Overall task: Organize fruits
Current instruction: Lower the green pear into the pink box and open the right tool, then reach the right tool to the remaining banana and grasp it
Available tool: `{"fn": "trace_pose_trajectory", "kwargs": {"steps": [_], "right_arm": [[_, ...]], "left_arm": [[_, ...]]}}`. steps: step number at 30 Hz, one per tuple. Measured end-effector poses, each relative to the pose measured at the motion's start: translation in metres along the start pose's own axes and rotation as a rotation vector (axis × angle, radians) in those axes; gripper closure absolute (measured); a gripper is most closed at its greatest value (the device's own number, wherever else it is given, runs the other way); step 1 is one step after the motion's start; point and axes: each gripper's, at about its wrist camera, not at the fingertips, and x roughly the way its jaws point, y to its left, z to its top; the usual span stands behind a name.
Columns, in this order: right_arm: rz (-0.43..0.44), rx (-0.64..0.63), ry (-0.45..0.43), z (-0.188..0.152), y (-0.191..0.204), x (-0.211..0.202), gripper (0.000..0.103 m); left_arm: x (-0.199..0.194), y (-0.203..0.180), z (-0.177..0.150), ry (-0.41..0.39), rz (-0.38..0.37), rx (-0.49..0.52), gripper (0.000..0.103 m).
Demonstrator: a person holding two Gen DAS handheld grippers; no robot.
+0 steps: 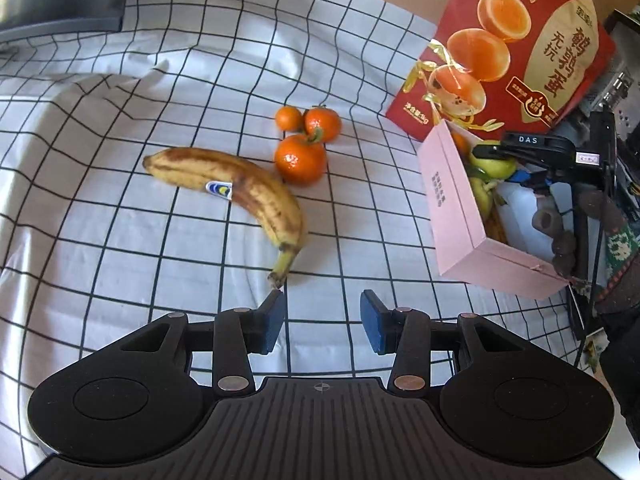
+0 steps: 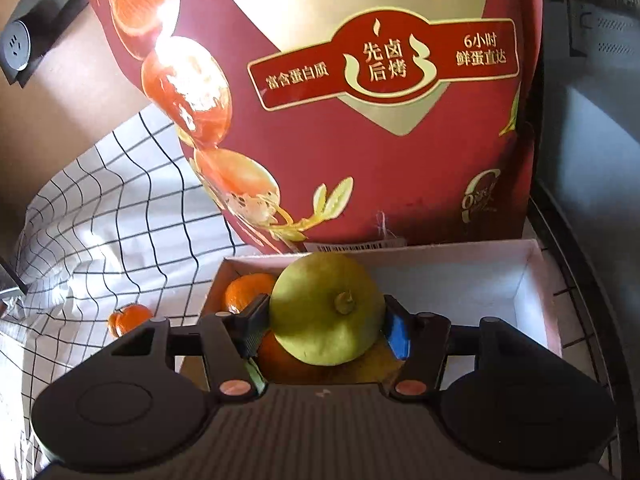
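Note:
A spotted banana (image 1: 236, 188) lies on the checked cloth with three mandarins (image 1: 302, 156) just behind it. My left gripper (image 1: 322, 320) is open and empty, its left finger close to the banana's stem end. A pink box (image 1: 452, 204) stands to the right and holds fruit. My right gripper (image 2: 326, 320) is shut on a green pear (image 2: 326, 312) and holds it over the pink box (image 2: 536, 280), above mandarins (image 2: 244, 292) inside. The pear and right gripper also show in the left wrist view (image 1: 496, 158).
A large red egg carton (image 1: 508, 52) stands upright right behind the pink box. It fills the right wrist view (image 2: 360, 100). Loose mandarins (image 2: 128, 318) lie on the cloth left of the box. The cloth (image 1: 120, 240) is wrinkled at the left.

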Motion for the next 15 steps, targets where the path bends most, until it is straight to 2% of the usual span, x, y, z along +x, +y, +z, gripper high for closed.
{"fn": "trace_pose_trajectory", "kwargs": {"steps": [2,7,11,15], "right_arm": [[-0.014,0.006,-0.004,-0.001,-0.001,-0.004,0.041],[0.013,0.018,-0.036,-0.006,-0.007,-0.024,0.041],[-0.017,0.005,-0.052,-0.013,-0.003,-0.039,0.041],[-0.025,-0.125,-0.098,-0.03,0.034,-0.069,0.041]], "left_arm": [[0.002,-0.001,0.001,0.0,-0.007,0.0,0.057],[0.006,-0.001,0.002,0.006,-0.006,0.009,0.057],[0.009,0.003,0.005,0.008,0.017,0.001,0.057],[0.012,0.014,0.012,0.004,0.062,-0.041,0.057]]}}
